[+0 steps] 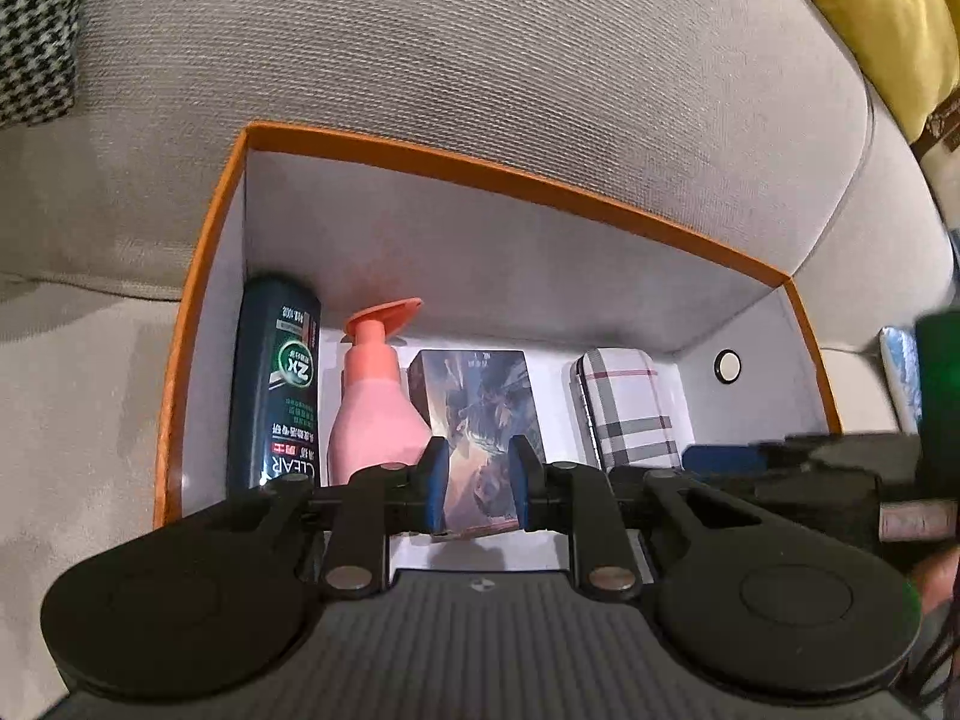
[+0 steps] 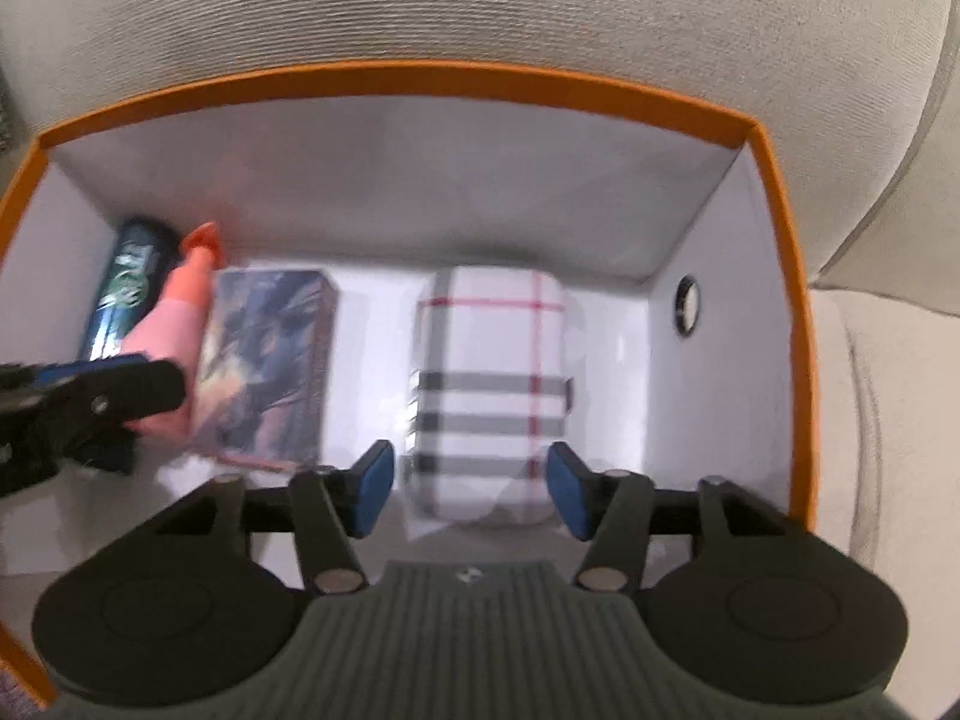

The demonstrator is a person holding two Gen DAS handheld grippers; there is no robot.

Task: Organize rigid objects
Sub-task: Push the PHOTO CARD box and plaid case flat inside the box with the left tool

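Note:
An orange box with white inner walls sits on a grey sofa and holds a dark CLEAR bottle, a pink pump bottle, a printed carton and a plaid case. My left gripper is shut on the near end of the printed carton. My right gripper is open, its blue pads on either side of the plaid case without touching it. In the right wrist view the carton, the pink bottle and the dark bottle lie left of the case.
The orange box rim rises on all sides around the items. A round eyelet sits in the right wall. Grey sofa cushions lie behind, with a houndstooth pillow far left and a yellow cushion far right.

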